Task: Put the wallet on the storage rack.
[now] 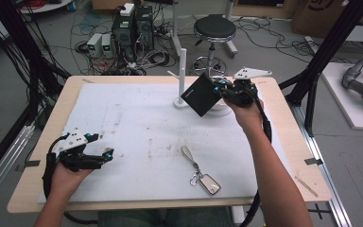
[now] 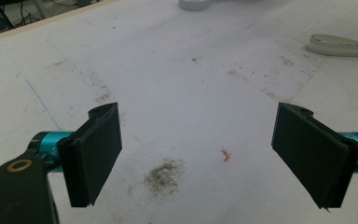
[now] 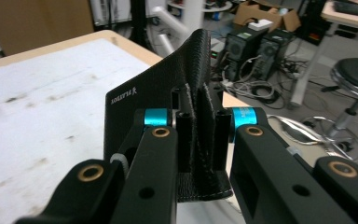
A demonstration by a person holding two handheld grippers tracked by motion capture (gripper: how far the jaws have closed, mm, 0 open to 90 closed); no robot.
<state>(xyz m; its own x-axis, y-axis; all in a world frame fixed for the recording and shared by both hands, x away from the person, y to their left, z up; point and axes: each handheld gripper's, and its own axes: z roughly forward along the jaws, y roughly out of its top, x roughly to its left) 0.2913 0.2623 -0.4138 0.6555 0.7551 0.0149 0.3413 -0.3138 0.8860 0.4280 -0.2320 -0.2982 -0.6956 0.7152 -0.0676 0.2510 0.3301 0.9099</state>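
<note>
We see right tool [image 1: 223, 90] pinching black wallet [image 1: 201, 94] by one edge, aloft over far desk [image 1: 123, 118], beside white stand [image 1: 182, 71]. Left tool [image 1: 105, 155] spread wide, nothing between jaws, low over near left. Wallet likely light, textured leather, probably floppy at fold; we'd grip near spine. Keys [image 1: 201, 172] lie near front.

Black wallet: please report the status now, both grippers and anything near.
Right gripper shut on black wallet, held above the table. Left gripper open, empty. White stand beside wallet; keychain lies apart.
</note>
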